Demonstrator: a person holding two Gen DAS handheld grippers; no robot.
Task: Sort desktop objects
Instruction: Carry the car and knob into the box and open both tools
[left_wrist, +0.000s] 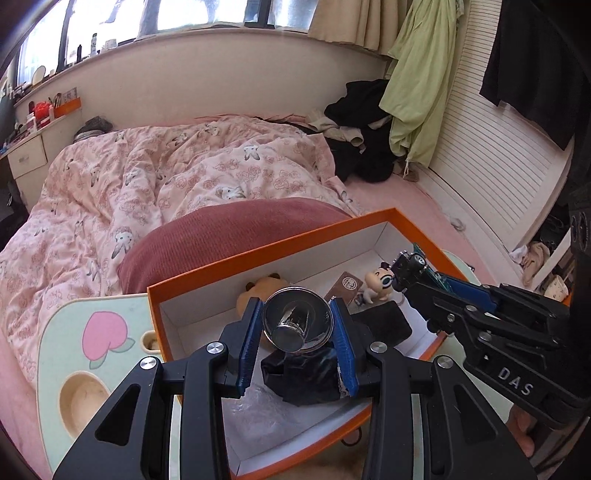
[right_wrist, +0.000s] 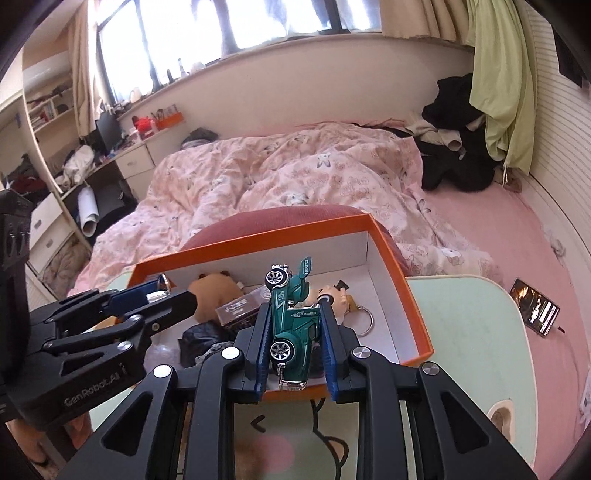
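An orange box (left_wrist: 258, 254) (right_wrist: 251, 242) with a white inside stands on a mint lap table (left_wrist: 70, 325) (right_wrist: 461, 314). My left gripper (left_wrist: 297, 310) (right_wrist: 166, 291) is shut on a shiny chrome funnel-shaped cup (left_wrist: 295, 325) and holds it over the box's near left part. My right gripper (right_wrist: 295, 310) (left_wrist: 406, 269) is shut on a green toy car (right_wrist: 291, 317) (left_wrist: 417, 264), nose up, over the box's right part. In the box lie a brown plush (right_wrist: 210, 291), a black bag (left_wrist: 306, 376), a small card box (right_wrist: 240, 308) and a figure keychain with glasses (left_wrist: 378, 282).
The table rests on a bed, against a dark red cushion (left_wrist: 229, 229) and a pink quilt (left_wrist: 129, 177). A phone (right_wrist: 533, 312) lies on the pink sheet to the right. Dark clothes (left_wrist: 362, 122) are piled at the far side. The table has a cup hollow (left_wrist: 83, 400).
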